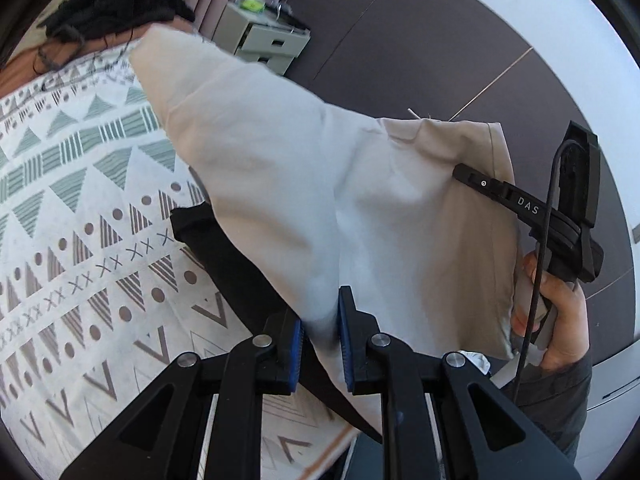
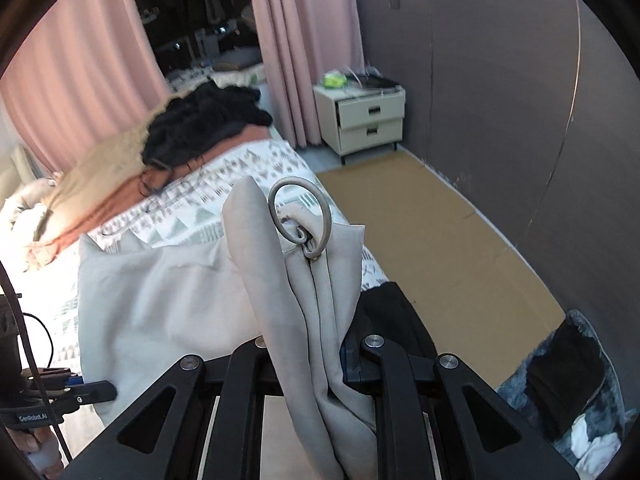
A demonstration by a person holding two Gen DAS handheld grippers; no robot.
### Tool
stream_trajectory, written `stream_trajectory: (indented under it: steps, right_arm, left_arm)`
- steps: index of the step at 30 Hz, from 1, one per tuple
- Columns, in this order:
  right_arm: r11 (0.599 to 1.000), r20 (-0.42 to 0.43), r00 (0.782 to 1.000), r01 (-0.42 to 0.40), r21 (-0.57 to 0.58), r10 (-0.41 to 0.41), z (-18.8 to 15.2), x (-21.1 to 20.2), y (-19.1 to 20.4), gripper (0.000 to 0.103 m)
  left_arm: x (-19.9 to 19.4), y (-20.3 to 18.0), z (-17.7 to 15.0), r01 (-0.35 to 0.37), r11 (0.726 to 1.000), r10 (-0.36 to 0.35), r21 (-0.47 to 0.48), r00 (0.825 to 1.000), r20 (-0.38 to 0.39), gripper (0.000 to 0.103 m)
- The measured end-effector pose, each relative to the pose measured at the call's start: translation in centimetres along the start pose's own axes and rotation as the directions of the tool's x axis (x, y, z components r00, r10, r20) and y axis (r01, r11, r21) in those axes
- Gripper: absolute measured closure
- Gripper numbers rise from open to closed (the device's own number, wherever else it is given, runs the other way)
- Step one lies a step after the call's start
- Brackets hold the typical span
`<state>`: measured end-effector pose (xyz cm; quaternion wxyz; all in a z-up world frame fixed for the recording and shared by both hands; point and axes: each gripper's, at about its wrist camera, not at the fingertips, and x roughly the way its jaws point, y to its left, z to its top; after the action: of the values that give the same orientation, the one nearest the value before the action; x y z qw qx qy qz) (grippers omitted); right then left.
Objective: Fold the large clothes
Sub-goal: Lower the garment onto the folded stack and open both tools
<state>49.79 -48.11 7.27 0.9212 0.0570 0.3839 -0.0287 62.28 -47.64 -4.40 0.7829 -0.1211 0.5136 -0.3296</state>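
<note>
A large beige garment (image 1: 280,168) is held up in the air over the patterned bed (image 1: 80,208). My left gripper (image 1: 320,336) is shut on a fold of its lower edge, cloth pinched between the blue pads (image 1: 347,332). My right gripper (image 2: 308,352) is shut on a bunched part of the same garment (image 2: 168,304), with a grey drawstring loop (image 2: 300,216) standing up above the jaws. The right gripper also shows in the left wrist view (image 1: 500,192), at the garment's far corner. A black garment (image 1: 240,276) lies on the bed below.
A pile of black and orange clothes (image 2: 200,124) lies at the bed's far end. A white nightstand (image 2: 366,120) stands by the pink curtains (image 2: 80,80). Brown floor (image 2: 440,240) runs right of the bed, with a clothes heap (image 2: 572,392) at the lower right.
</note>
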Motion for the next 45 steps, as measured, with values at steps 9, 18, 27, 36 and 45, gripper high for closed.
stream_trajectory:
  steps: [9, 18, 27, 36, 45]
  right_arm:
    - [0.985, -0.101, 0.987, 0.139, 0.103, -0.128, 2.4, 2.9, -0.9, 0.058]
    - [0.97, -0.037, 0.982, 0.188, 0.155, -0.184, -0.5, -7.4, 0.0, 0.018]
    - [0.923, -0.034, 0.989, 0.144, 0.357, -0.141, -13.0, -17.0, -6.5, 0.018]
    - [0.833, -0.08, 0.996, 0.068, 0.549, -0.029, -15.4, -16.5, -11.7, 0.077]
    - [0.832, -0.004, 0.996, 0.078, 0.549, -0.091, -11.9, -19.4, -13.8, 0.102]
  left_arm:
    - [4.6, 3.5, 0.5, -0.018, 0.998, 0.012, -0.057, 0.995, -0.1, 0.07]
    - [2.6, 1.8, -1.2, -0.053, 0.998, 0.054, 0.014, 0.996, -0.065, 0.024]
    - [1.3, 2.4, -2.3, -0.008, 1.0, 0.008, 0.0, 1.0, -0.013, 0.024]
    - [2.3, 1.8, -2.9, 0.002, 0.999, -0.001, 0.039, 0.999, -0.039, 0.065]
    - [4.2, 1.7, -0.9, 0.008, 1.0, -0.007, 0.02, 1.0, -0.002, 0.067]
